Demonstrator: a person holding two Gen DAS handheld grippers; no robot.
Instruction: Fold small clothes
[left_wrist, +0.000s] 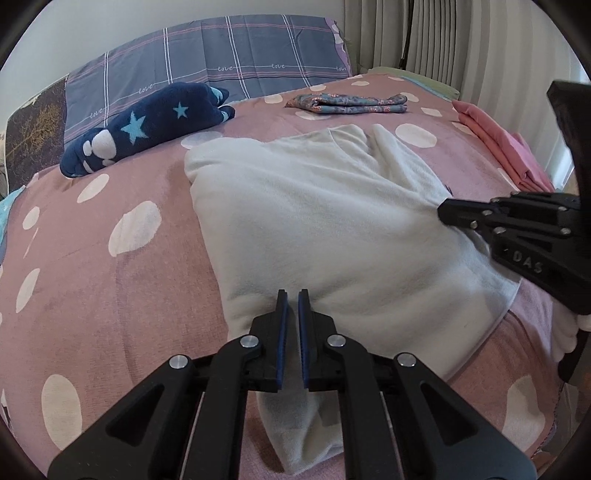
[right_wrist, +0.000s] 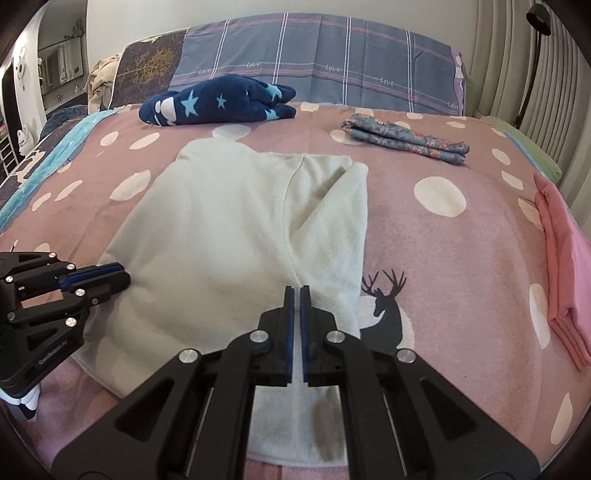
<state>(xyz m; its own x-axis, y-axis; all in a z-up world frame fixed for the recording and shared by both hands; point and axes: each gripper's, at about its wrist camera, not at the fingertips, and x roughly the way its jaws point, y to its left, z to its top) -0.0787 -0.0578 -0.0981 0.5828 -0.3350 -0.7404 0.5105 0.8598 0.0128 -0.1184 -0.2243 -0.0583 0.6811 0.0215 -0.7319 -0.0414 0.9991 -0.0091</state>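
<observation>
You are working over a bed covered by a pink blanket (right_wrist: 461, 258) with pale dots and a black deer print (right_wrist: 386, 306) near your right side. Behind it a grey-blue checked pillow (right_wrist: 314, 59) leans against the wall, and pleated curtains (right_wrist: 517, 74) hang along the right of the room. The cream garment (right_wrist: 229, 229) lies spread in the middle of the bed, its far end folded over with a seam showing. Your left tongs (left_wrist: 293, 295) are nearly closed, with cream cloth running down between and under the blue pads at the garment's near left edge. Your right tongs (right_wrist: 297, 291) are closed too, a strip of the same cloth hanging below them at the near right edge. Around the garment you have a navy star-print fleece piece (right_wrist: 218, 101) at the far left, a folded floral piece (right_wrist: 406, 142) at the far right, and a folded pink stack (right_wrist: 565, 280) on the right edge of the bed. All three lie well apart from the garment, and nothing sits on it.
</observation>
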